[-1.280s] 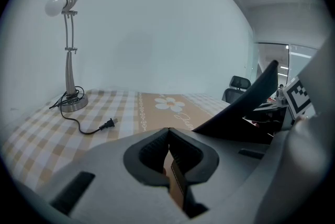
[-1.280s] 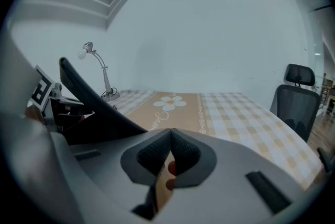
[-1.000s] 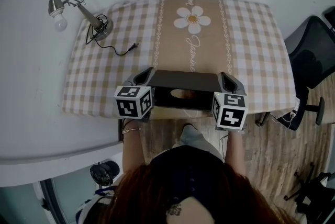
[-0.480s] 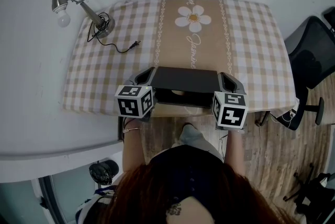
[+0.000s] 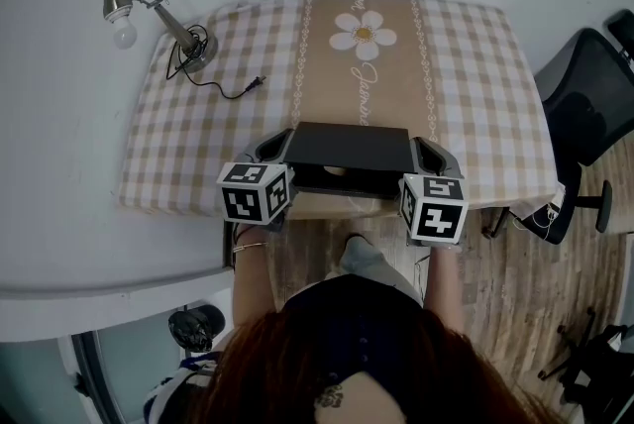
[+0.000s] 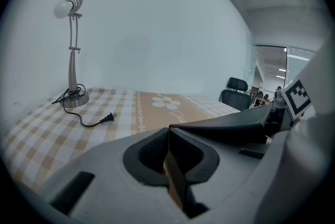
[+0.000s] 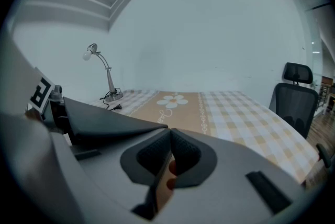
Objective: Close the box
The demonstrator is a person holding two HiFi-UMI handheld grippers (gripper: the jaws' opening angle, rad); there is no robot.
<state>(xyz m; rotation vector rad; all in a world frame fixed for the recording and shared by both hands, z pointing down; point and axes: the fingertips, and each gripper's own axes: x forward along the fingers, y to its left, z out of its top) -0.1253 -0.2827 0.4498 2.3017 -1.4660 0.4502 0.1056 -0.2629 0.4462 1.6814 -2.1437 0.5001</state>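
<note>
At the near edge of the table (image 5: pixel 466 85), my left gripper (image 6: pixel 168 154) and right gripper (image 7: pixel 170 154) — each clamped tight on the box lid (image 5: pixel 349 147) — have swung it down nearly flat, seemingly not quite shut.

Silver desk lamp (image 5: pixel 163 24) at far-L corner of beige-checked cloth worktop (image 5: pixel 466 85), black plug cord (image 5: pixel 244 86) loose beside; black office chair (image 5: pixel 584 100) on R.
</note>
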